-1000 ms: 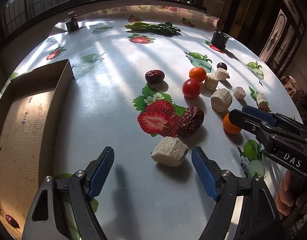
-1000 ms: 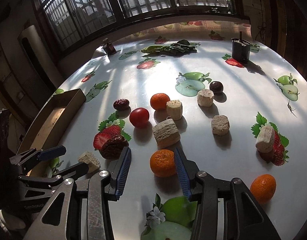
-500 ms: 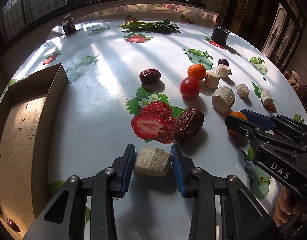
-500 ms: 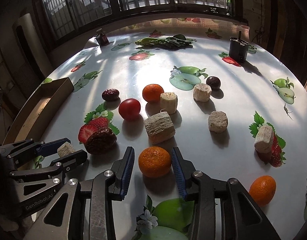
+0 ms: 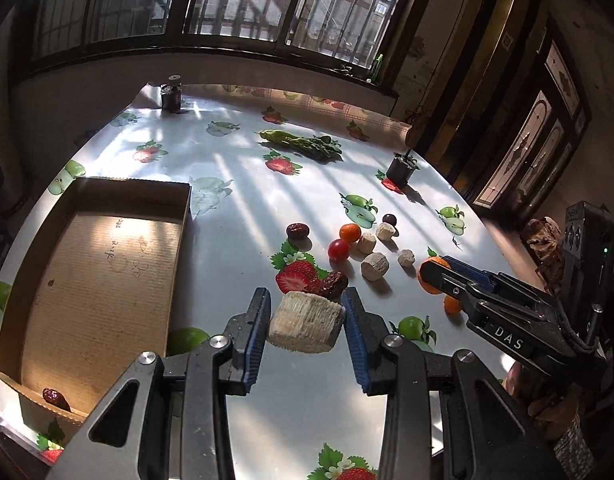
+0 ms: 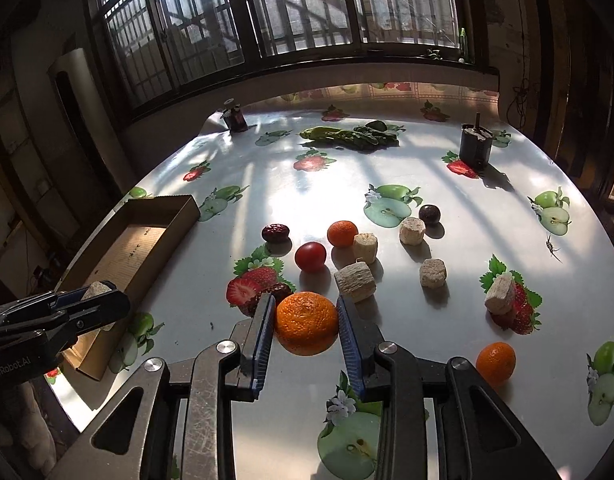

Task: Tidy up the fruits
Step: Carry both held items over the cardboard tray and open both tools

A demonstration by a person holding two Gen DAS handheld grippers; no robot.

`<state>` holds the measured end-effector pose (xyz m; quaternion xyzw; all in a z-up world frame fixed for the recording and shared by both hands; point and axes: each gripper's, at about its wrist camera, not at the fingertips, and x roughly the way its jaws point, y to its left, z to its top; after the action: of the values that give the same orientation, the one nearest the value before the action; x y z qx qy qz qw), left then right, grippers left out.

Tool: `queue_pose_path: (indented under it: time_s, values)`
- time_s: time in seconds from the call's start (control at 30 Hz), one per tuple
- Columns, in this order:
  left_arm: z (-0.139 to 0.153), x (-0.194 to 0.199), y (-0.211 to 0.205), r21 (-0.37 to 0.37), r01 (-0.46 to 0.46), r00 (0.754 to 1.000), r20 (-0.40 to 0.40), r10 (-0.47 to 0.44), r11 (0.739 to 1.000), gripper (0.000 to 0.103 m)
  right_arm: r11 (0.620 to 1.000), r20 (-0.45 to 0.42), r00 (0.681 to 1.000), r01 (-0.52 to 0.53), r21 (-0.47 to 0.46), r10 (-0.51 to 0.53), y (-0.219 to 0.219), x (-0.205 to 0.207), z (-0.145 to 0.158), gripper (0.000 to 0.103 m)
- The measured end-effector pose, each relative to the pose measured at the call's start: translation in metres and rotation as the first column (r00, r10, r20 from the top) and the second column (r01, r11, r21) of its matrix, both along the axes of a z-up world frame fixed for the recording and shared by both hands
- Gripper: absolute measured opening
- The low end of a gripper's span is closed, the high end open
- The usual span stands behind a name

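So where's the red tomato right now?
The red tomato sits on the table mid-frame in the right wrist view, between the dark date on its left and the small orange behind-right.

An old lived-in home, likely a dining room. A round desk (image 6: 387,168) wears a glossy fruit-printed oilcloth and stands under barred windows (image 6: 307,12). Dark wooden doors with patterned glass panels (image 5: 535,152) line the side wall.
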<state>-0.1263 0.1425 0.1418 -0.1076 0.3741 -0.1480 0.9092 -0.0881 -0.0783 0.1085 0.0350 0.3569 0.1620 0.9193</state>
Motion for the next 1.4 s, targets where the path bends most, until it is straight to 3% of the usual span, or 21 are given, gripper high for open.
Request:
queue_pose_path:
  time_s: [0.13,0.27,0.37,0.47,0.53,0.63,0.73,0.87,0.97,1.17,1.4]
  values:
    - [0.062,-0.027,0.040,-0.049,-0.010,0.996,0.087,0.014,0.999,0.036,0.998,0.130,0.990,-0.059,0.015,0.057,0.017,-0.028,0.067,0.034]
    - [0.134,-0.034,0.083,-0.004,-0.084,0.979,0.188,0.083,0.996,0.036,0.989,0.262,0.957,-0.139,0.050,0.121,0.037,-0.046,0.145,0.034]
    - [0.178,-0.023,0.111,0.090,-0.187,0.955,0.252,0.159,0.978,0.036,0.972,0.330,0.926,-0.219,0.082,0.181,0.060,-0.048,0.202,0.034]
    - [0.191,0.005,0.132,0.171,-0.249,0.946,0.253,0.202,0.953,0.036,0.958,0.362,0.906,-0.270,0.094,0.220,0.088,-0.038,0.236,0.034]
    - [0.178,0.026,0.142,0.208,-0.281,0.945,0.232,0.232,0.937,0.036,0.953,0.351,0.906,-0.287,0.093,0.238,0.115,-0.024,0.239,0.034]
    - [0.134,0.063,0.159,0.215,-0.278,0.958,0.138,0.252,0.936,0.036,0.949,0.258,0.927,-0.304,0.086,0.273,0.153,0.008,0.205,0.034]
    - [0.072,0.102,0.173,0.205,-0.271,0.962,0.019,0.273,0.941,0.036,0.951,0.130,0.946,-0.306,0.054,0.297,0.193,0.047,0.142,0.034]
    - [-0.006,0.149,0.192,0.161,-0.276,0.946,-0.129,0.298,0.948,0.036,0.951,-0.036,0.951,-0.308,0.001,0.308,0.234,0.096,0.050,0.034]
    - [-0.051,0.177,0.204,0.123,-0.291,0.922,-0.230,0.312,0.949,0.036,0.952,-0.110,0.948,-0.303,-0.037,0.298,0.255,0.124,-0.005,0.034]
    - [-0.102,0.206,0.207,0.081,-0.285,0.896,-0.332,0.295,0.955,0.036,0.947,-0.177,0.942,-0.307,-0.099,0.287,0.275,0.158,-0.052,0.034]
    - [-0.115,0.214,0.207,0.074,-0.285,0.888,-0.354,0.292,0.956,0.036,0.937,-0.195,0.939,-0.315,-0.149,0.284,0.289,0.169,-0.072,0.035]
